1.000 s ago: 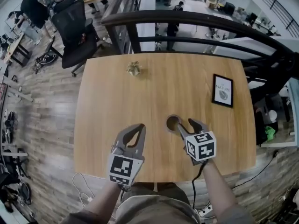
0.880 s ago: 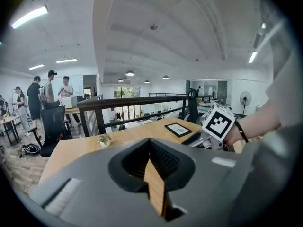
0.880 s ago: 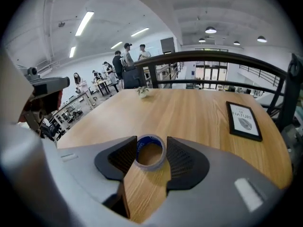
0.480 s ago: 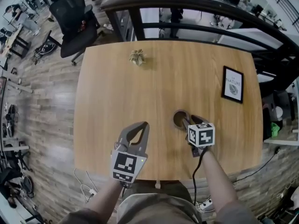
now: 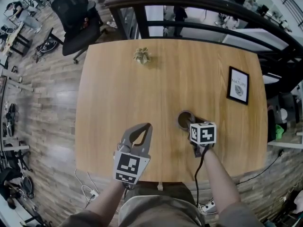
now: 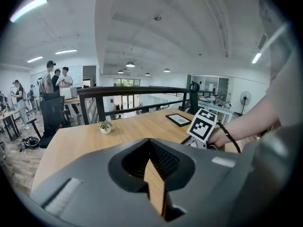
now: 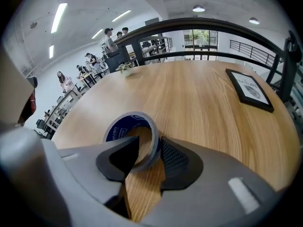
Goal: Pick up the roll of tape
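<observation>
The roll of tape (image 5: 184, 119), grey with a blue core, lies flat on the wooden table (image 5: 123, 89) near its front right. My right gripper (image 5: 190, 123) points steeply down onto it. In the right gripper view the roll (image 7: 137, 116) has its near wall between the jaws: one jaw is inside the hole, the other outside. The jaws (image 7: 150, 143) are closing, and a small gap still shows at the inner pad. My left gripper (image 5: 146, 126) hovers low over the table to the left of the roll, shut with nothing in it (image 6: 150, 145).
A small potted plant (image 5: 141, 56) stands at the table's far edge. A framed picture (image 5: 237, 85) lies at the right. A dark railing (image 5: 189, 4) runs behind the table, and an office chair (image 5: 78, 22) stands on the floor at far left.
My right gripper has sunk onto the tape, so its jaws now straddle the roll's near wall. The left gripper has dropped a little nearer the table.
</observation>
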The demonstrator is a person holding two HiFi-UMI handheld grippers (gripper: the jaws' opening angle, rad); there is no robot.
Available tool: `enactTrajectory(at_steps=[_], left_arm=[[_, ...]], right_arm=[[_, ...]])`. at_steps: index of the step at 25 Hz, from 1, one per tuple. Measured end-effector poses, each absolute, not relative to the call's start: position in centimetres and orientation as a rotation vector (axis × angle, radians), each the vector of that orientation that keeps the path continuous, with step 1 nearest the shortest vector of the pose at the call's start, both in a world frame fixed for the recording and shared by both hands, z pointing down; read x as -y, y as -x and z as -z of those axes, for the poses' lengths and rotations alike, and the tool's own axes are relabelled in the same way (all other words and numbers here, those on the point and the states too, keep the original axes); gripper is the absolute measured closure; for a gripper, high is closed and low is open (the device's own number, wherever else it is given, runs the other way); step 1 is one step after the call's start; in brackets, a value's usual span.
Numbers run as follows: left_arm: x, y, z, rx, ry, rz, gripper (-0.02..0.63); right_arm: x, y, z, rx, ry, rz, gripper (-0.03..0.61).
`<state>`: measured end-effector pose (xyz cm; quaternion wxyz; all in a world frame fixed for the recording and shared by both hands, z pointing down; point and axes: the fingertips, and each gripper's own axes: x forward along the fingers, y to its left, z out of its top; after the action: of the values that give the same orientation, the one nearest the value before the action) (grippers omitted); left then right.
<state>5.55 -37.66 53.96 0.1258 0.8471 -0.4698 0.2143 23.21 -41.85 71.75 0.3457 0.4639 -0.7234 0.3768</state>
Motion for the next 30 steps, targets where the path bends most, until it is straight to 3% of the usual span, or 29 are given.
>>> enactTrajectory(at_steps=[4,11,30], left_arm=[[38.0,-5.6,-53.4,1.379,-2.476,-0.620,0.612],[38.1,-5.2,-51.0,1.427,-2.514,-0.593,0.612],[36.1,-3.8,-32.9,1.667,-2.725,-0.293,0.612]], right_arm=[[42.0,-23.9,-71.5,1.845,-1.233,-0.958,0.503],[42.0,-24.1,-66.9,1.943,-1.305,-0.903,0.514],[37.9,-19.6,-34.7,2.521,-1.521,-0.218,0.514]])
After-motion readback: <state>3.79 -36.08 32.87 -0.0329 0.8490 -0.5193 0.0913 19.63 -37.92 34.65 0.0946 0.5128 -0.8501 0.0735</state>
